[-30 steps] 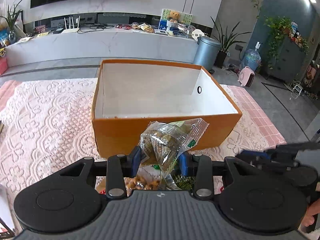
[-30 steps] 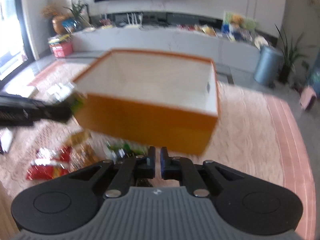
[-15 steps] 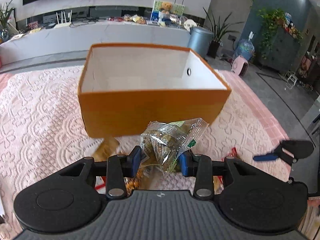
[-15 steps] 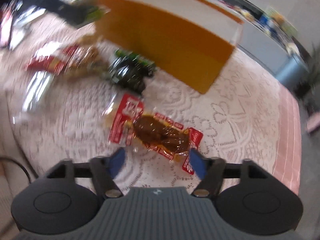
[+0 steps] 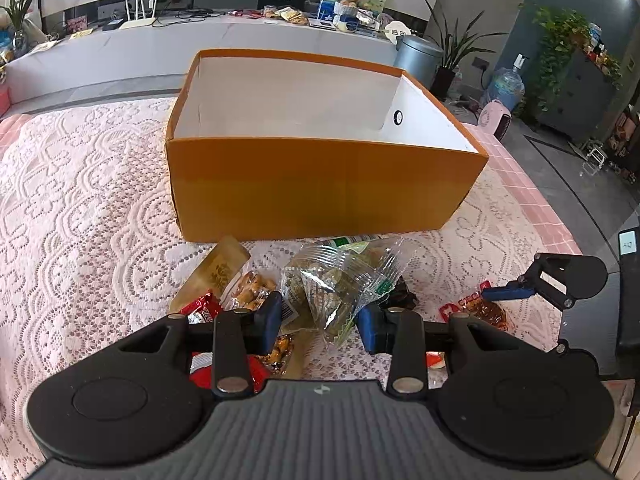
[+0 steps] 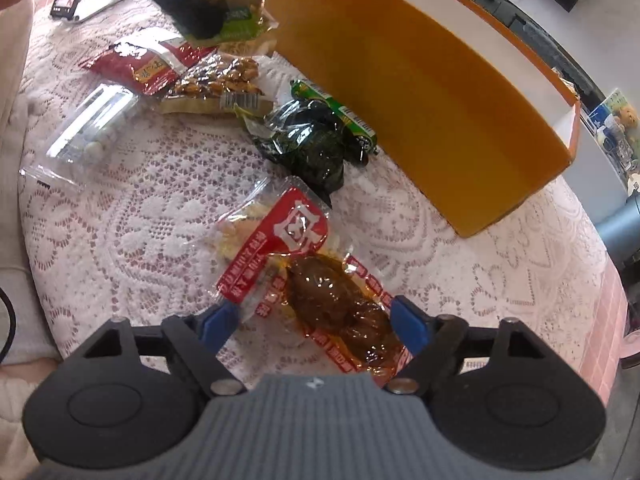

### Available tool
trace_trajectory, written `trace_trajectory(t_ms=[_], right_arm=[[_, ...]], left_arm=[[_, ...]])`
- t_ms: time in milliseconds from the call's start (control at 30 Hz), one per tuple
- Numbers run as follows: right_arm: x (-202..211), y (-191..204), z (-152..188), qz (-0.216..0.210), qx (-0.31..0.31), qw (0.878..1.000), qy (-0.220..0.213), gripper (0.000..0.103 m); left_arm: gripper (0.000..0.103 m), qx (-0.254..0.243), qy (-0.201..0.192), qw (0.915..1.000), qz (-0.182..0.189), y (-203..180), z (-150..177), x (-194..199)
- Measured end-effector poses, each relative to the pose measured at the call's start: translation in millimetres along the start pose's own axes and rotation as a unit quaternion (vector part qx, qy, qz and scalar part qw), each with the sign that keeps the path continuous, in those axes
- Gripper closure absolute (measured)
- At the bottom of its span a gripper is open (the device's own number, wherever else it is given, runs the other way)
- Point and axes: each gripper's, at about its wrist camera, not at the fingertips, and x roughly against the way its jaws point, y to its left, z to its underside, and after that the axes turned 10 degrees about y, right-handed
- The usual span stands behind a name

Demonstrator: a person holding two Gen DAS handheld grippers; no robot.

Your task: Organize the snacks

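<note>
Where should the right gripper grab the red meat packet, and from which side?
Across the bulging brown middle of the red meat packet, from above. It lies flat on the lace cloth, its long axis running between the fingers of the open right gripper, which already straddle it. The flat sealed edges offer little to pinch.

Left wrist view: set low before the box, facing its long orange wall head-on, angled down, open top visible, room beyond. Right wrist view: nearer the surface, pitched steeply down, rolled, box slanting across upper right. Shared: the box front and the snacks before it.
</note>
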Motion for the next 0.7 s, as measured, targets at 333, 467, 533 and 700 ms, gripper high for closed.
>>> trace_trajectory(t_ms=[333, 467, 533, 700], right_arm=[[22.9, -3.2, 1.5, 0.034, -0.037, 0.998, -0.025, 0.087], [33.3, 0.9, 0.3, 0.04, -0.043, 0.998, -0.04, 0.088], [41.3, 4.7, -0.9, 0.056, -0.042, 0.996, -0.048, 0.088], [74.5, 4.0, -9.4, 0.08, -0.064, 0.991, -0.083, 0.088]], left_arm=[[0.059, -0.006, -0.004, 1.0, -0.003, -3.0, 0.6, 2.2], [0.059, -0.016, -0.01, 0.9998, -0.005, -7.8, 0.9, 6.6], [0.059, -0.022, -0.017, 0.9996, -0.003, -10.8, 0.7, 11.8], [0.059, -0.027, -0.045, 0.9986, 0.008, -13.4, -7.9, 29.1]])
